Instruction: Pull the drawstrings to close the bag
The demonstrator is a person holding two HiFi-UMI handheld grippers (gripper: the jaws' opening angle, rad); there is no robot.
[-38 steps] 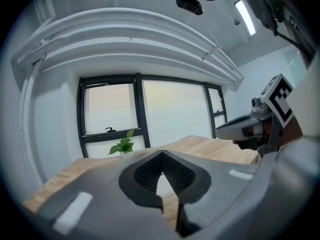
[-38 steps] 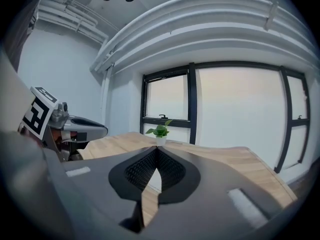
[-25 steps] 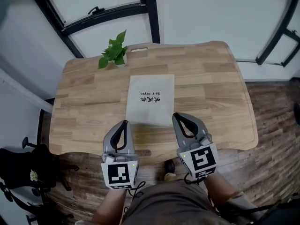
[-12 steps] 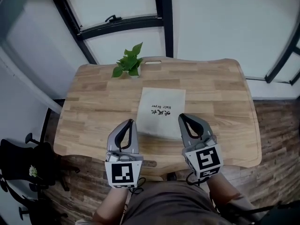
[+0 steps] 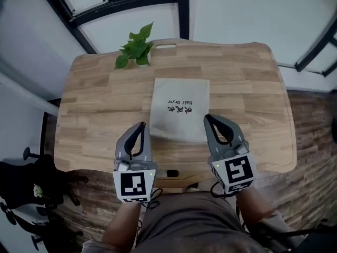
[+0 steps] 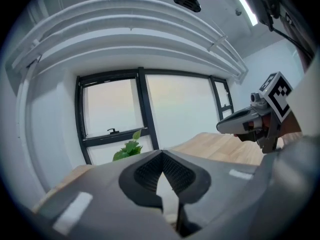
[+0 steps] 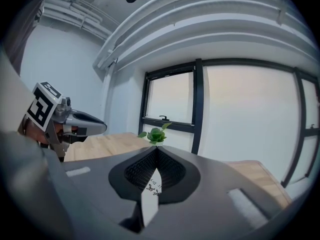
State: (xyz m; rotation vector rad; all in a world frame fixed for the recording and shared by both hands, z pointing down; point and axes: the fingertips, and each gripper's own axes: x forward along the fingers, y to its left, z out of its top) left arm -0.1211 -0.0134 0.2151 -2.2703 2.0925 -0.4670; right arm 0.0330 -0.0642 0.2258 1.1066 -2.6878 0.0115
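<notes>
A flat white drawstring bag [image 5: 179,109] with black print lies in the middle of the wooden table [image 5: 95,115]. No drawstrings show. My left gripper [image 5: 141,125] hovers just left of the bag's near left corner, jaws shut with nothing in them. At the near right corner my right gripper [image 5: 207,118] is shut too and holds nothing. In the right gripper view the jaws [image 7: 156,149] meet at the tips, and a strip of the bag [image 7: 149,194] shows through the gap below them. The left gripper view shows its tips [image 6: 161,153] touching as well.
A small green plant [image 5: 134,49] stands at the table's far left edge, in front of a black-framed window [image 5: 181,9]. The table's front edge [image 5: 174,167] runs just below both grippers. A dark chair [image 5: 21,188] stands on the wood floor at the left.
The head view has shifted a little. Both grippers stay shut by the bag's near corners, and the bag has not moved.
</notes>
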